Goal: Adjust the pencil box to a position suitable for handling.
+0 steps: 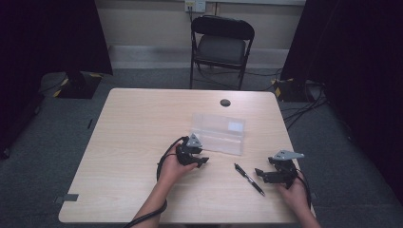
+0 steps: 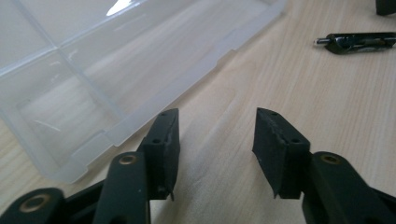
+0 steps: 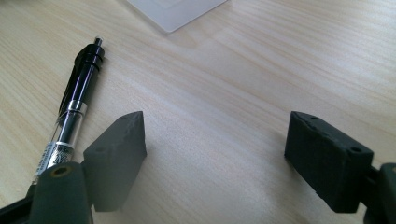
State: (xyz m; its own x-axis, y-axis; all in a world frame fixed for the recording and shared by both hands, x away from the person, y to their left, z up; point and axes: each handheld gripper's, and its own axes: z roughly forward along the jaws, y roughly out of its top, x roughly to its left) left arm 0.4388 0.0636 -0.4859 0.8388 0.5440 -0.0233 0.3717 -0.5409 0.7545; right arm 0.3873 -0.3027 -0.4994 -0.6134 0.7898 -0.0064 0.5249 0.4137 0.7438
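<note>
Pen [image 1: 249, 179] lies on the desk [image 1: 133, 142] just left of the right claw [image 1: 260, 173], long axis diagonal; both claws gape empty, left claw [image 1: 203, 160] farther off.

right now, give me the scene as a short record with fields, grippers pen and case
left gripper: jaws apart, nothing between them, beside the near edge of the clear plastic case
right gripper: jaws wide apart, over bare table, holding nothing
pen: black, lying flat between the two grippers, untouched
case: open, looks empty
table: light wood
</note>
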